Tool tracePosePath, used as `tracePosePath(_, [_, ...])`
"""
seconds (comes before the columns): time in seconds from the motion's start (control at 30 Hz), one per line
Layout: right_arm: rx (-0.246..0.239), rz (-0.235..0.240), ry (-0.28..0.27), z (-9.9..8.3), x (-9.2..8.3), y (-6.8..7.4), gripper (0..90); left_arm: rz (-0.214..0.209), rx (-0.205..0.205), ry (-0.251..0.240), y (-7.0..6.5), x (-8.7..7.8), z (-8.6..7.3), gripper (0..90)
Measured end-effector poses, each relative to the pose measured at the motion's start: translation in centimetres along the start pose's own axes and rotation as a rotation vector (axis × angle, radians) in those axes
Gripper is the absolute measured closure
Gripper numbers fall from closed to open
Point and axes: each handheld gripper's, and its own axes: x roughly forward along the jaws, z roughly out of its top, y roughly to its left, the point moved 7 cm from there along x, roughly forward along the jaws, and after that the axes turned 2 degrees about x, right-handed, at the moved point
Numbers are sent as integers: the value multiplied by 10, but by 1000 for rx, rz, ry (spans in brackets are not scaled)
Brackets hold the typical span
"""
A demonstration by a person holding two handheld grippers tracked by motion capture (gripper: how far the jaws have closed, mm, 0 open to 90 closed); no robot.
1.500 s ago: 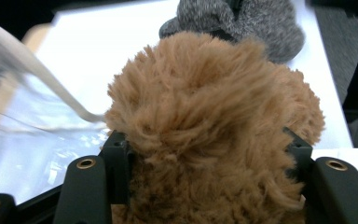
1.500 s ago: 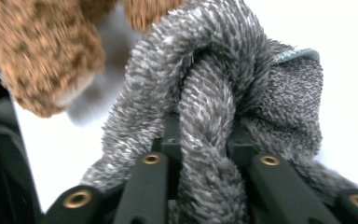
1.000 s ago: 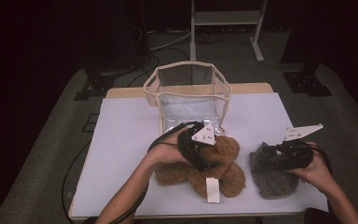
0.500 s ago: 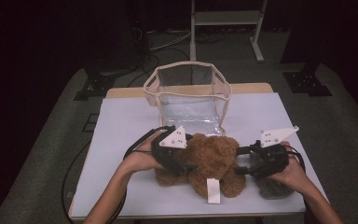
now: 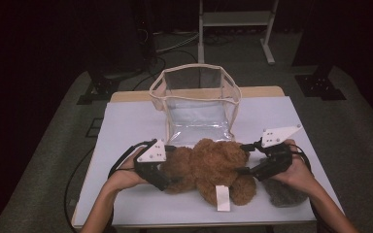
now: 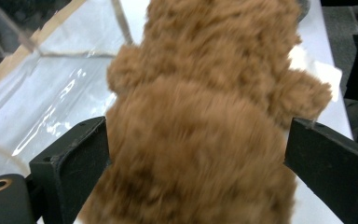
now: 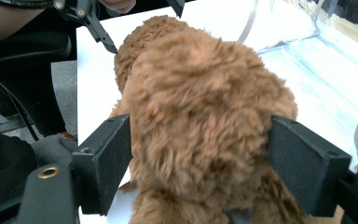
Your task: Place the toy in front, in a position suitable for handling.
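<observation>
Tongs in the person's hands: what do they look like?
Each tongs is black. The left tongs and right tongs each carry a pale three-cornered plate dotted with small holes. In the left gripper view, the fingers are flat, square-ended black blocks. Black cables trail off them. The forearms are bare, no sleeves.

Both forearms come in low over the near edge, bare and angled inward toward each other. The left gripper (image 5: 167,177) lies almost level, its 2 jaws spread wide and pointing right; they have just been opening, with brown plush between them. The right gripper (image 5: 246,159) mirrors it, pointing left, its 2 jaws also just opened wide around plush.
</observation>
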Motion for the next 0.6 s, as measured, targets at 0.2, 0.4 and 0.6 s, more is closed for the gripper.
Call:
tracePosePath(0.2, [-24,-13,24,8,13,-5,190,6,-48,2,5,4,-21,29])
tracePosePath(0.4, [-20,15,35,11,26,-10,173,-34,-96,-8,7,9,-34,19])
tracePosePath(0.6, [-28,53,45,8,37,-8,169,-70,-115,11,4,19,-45,0])
